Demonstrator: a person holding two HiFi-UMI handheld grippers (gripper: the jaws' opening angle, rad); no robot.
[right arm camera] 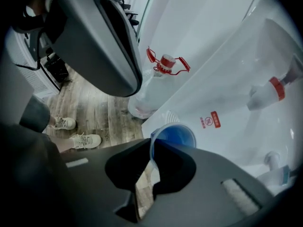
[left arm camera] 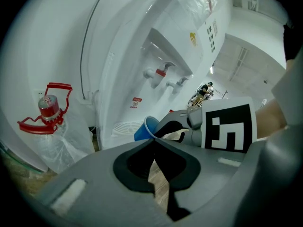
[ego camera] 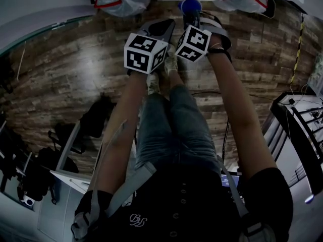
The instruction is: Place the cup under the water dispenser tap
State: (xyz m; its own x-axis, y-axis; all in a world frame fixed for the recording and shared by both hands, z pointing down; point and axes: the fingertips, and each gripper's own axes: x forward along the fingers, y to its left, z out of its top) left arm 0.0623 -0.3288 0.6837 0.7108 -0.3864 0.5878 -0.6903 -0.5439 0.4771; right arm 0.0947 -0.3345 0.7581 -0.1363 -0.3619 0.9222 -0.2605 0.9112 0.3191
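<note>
My right gripper is shut on the rim of a blue plastic cup, whose open mouth faces the camera. In the head view the cup sits at the tip of the right gripper, close in front of the white water dispenser. Its red-handled tap and a second tap hang in a recess above the cup. The red-tipped tap is up and to the right of the cup. My left gripper is shut and empty, just left of the right one.
A large water bottle with a red cap and handle, wrapped in clear plastic, stands on the wooden floor left of the dispenser. The person's shoes are below the grippers. Dark chairs and gear stand at left, a metal rack at right.
</note>
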